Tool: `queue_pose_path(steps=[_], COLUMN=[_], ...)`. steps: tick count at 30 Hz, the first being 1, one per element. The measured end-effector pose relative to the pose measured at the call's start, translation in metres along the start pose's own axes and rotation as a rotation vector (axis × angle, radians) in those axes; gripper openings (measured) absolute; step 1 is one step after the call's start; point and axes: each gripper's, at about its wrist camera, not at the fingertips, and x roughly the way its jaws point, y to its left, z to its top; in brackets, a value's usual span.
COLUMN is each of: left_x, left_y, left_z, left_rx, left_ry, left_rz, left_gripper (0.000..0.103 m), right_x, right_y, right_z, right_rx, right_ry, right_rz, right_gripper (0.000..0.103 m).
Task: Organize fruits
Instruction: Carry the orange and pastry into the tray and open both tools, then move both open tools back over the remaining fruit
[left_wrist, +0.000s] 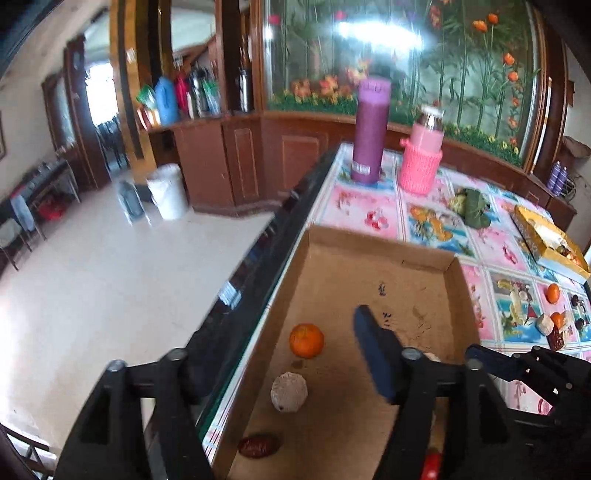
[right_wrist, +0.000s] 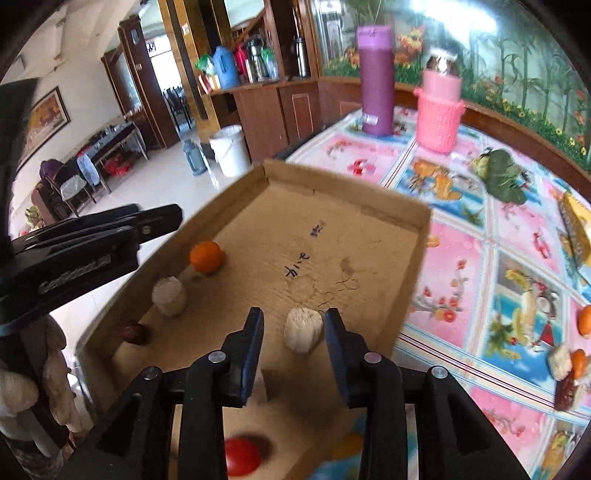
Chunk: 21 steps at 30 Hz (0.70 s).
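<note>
A shallow cardboard tray (right_wrist: 421, 236) lies on the table and also shows in the left wrist view (left_wrist: 452, 269). In it lie an orange (right_wrist: 207, 256), a pale round fruit (right_wrist: 169, 295), a dark red date (right_wrist: 132, 333), a red fruit (right_wrist: 242, 457) and a whitish fruit (right_wrist: 302, 329). My right gripper (right_wrist: 293, 338) is open above the tray, the whitish fruit resting near its right finger. My left gripper (left_wrist: 273, 354) is open and empty over the tray's left edge; only its right finger (left_wrist: 373, 354) shows clearly. The orange (left_wrist: 306, 340), pale fruit (left_wrist: 289, 390) and date (left_wrist: 257, 446) show there too.
More fruits lie on the flowered tablecloth at the right: oranges (right_wrist: 585, 321), a date (right_wrist: 565, 395), a pale piece (right_wrist: 559, 362). A purple flask (right_wrist: 376, 79), a pink flask (right_wrist: 441, 110), a green leafy bundle (right_wrist: 504, 177) and a yellow box (left_wrist: 546, 240) stand farther back. The table edge is left.
</note>
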Motion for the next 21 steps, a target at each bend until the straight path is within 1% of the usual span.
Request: queue_pose_path(steps=[1,3,5,7,9,12,17,21], left_x=[-0.016,-0.041,-0.062,-0.081,-0.096,-0.115,-0.128,-0.136], left_y=[-0.006,-0.017,-0.027,-0.040,-0.053,-0.072,-0.097,-0.106], left_z=[-0.002,-0.006,-0.012,-0.019,-0.027,-0.038,-0.049,-0.053], left_rx=[0.000,-0.003,-0.004,0.000,0.011,0.043,0.100,0.124], left_ry=[-0.041,-0.095,-0.129,-0.155,-0.172,-0.198,-0.204,-0.209], left_rz=[0.017,0.035,0.032,0.018,0.007,0.014,0.023,0.023], left_gripper=[0.081,0.086,0.087,0.087,0.087,0.087,0.088,0.088], right_x=[-0.007,-0.024,-0.041,-0.060,-0.077,-0.101,-0.133,-0.151], right_y=[-0.002,-0.007,-0.015,-0.023,-0.029,-0.043,-0.064,-0.081], right_z=[-0.002,-0.009,-0.018,-0.030,-0.040,-0.057,-0.079,-0.094], right_rx=[0.006,0.022,0.039,0.050,0.057,0.074,0.110,0.144], right_ry=[-0.014,-0.042,-0.068,-0.094,-0.117,-0.153,-0.192,-0.214], right_rz=[0.001,0.002,0.008,-0.015,-0.043,-0.075,-0.111,-0.128], right_gripper=[0.043,0.045,0.045,0.047,0.053,0.055,0.058,0.061])
